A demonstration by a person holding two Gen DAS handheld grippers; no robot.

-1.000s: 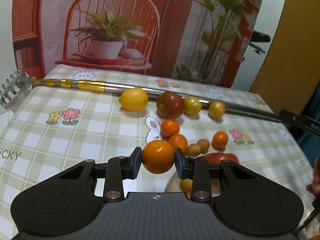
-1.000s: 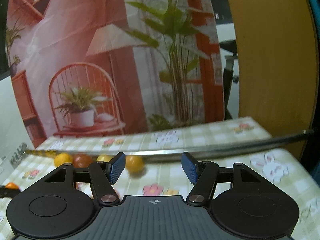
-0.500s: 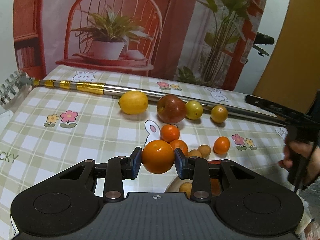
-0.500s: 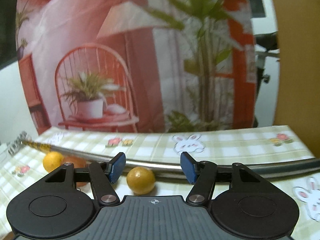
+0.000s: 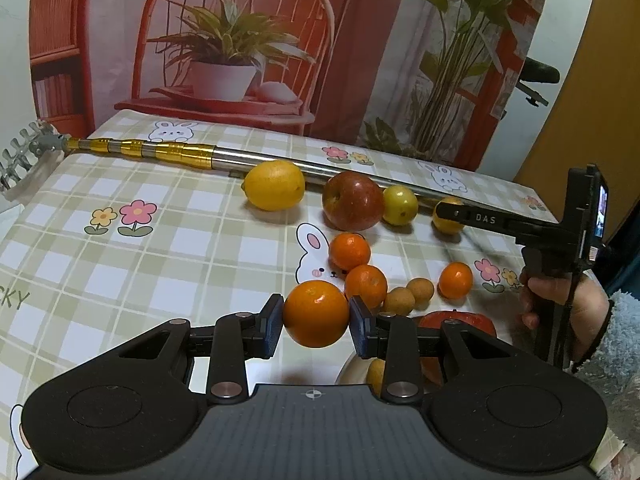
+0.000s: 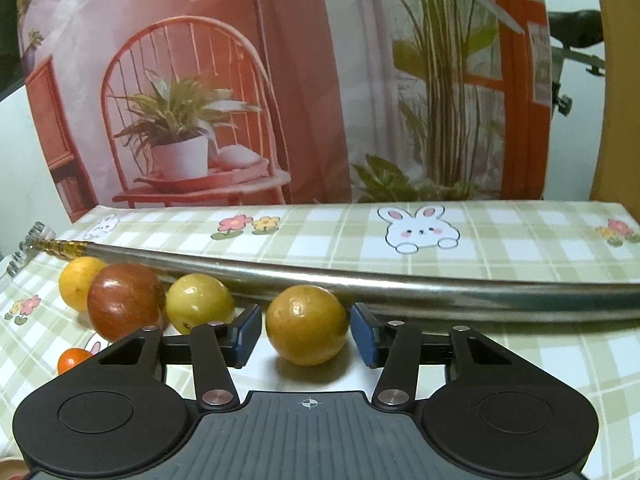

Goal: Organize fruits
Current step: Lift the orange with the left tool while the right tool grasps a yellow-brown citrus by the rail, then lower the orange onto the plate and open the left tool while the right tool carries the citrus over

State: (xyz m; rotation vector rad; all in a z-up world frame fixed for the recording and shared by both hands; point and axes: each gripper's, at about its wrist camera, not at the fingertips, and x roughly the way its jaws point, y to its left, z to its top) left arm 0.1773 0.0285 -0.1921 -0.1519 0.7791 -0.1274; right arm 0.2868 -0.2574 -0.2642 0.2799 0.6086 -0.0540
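Left wrist view: the left gripper [image 5: 316, 316] has its fingers clamped on an orange [image 5: 316, 314], held above the checked tabletop [image 5: 168, 248] just in front of loose tangerines and an apple [image 5: 352, 201]. Right wrist view: the right gripper [image 6: 307, 330] has its fingers spread either side of a yellow-brown fruit [image 6: 306, 324], not touching it, beside a metal pole [image 6: 400, 280].

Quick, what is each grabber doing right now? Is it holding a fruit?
Left gripper: shut on the big round orange, lifted above the table.
Right gripper: open, fingers on either side of a round yellow-orange fruit, not yet gripping it.
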